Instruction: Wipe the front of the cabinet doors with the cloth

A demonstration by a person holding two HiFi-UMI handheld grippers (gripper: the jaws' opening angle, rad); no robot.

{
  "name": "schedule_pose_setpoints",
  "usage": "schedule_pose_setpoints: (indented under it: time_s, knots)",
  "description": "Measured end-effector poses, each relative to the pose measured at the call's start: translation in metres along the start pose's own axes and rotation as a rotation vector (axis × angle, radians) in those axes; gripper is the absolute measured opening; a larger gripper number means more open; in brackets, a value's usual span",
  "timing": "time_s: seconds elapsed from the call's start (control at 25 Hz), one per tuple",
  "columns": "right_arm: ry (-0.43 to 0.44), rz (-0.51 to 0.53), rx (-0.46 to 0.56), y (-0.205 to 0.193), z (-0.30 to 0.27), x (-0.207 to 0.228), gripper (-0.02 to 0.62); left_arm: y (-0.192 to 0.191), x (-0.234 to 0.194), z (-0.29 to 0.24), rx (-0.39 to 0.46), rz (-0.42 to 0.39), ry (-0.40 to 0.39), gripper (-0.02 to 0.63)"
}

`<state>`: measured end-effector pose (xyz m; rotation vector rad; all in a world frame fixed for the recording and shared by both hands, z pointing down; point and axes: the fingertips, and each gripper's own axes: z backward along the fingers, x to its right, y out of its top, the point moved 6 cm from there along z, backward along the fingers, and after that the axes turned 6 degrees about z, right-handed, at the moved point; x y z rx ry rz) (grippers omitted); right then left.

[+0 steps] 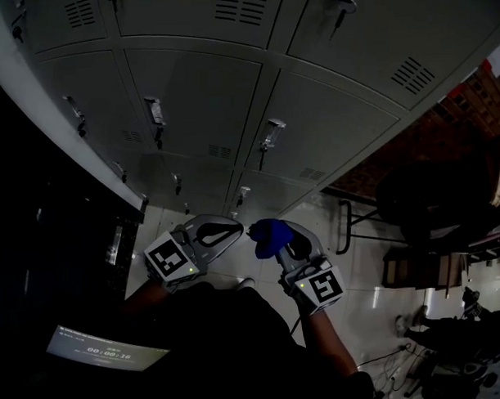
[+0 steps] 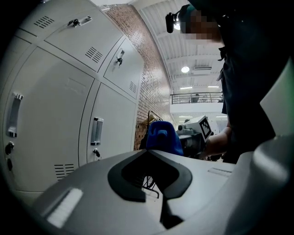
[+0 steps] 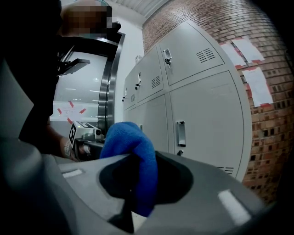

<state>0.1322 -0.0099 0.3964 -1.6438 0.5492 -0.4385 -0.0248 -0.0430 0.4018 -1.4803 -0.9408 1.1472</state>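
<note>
The right claw (image 1: 276, 243) is clenched on the blue cloth (image 3: 131, 151), bunched between its jaws and held near the grey cabinet doors (image 1: 197, 98) but apart from them. The left claw (image 1: 233, 229) is closed on nothing. To wipe well, press a broad fold flat against a door and work around the handles (image 1: 155, 112).

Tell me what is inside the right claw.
A blue cloth, pinched between the jaws of the right claw, bulges past the tips. The part squeezed between the jaws is covered.
</note>
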Motion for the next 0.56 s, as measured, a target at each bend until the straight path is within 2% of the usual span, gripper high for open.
schedule_pose_setpoints:
  time_s: [0.56]
  knots:
    - [0.004, -0.009, -0.014, -0.0006, 0.0007, -0.0021, 0.069, 0.0023, -0.0005, 0.001, -0.006, -0.006, 0.002, 0.002]
